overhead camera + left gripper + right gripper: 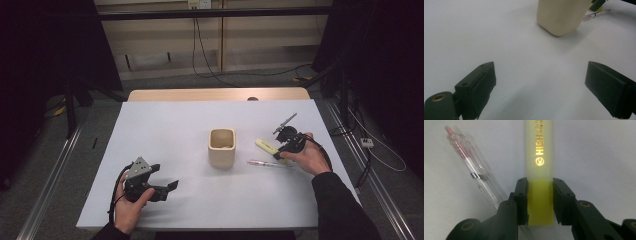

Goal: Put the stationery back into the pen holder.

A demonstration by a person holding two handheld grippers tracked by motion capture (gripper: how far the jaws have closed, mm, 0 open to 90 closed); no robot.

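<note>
Nearest the person, at the front left of the white surface (pixel 200 120), left tool (pixel 167 187) rests low, jaws spread wide with nothing between them, pointed toward the cup. Mid-surface: beige square cup (pixel 221 147), upright. Right of the cup, right tool (pixel 540 202) has its jaws closed on the yellow highlighter (pixel 539 170) at its coloured end; the highlighter lies flat. Clear pen with red ink (pixel 471 167) lies just beside it, nearer the person, not gripped.
</note>
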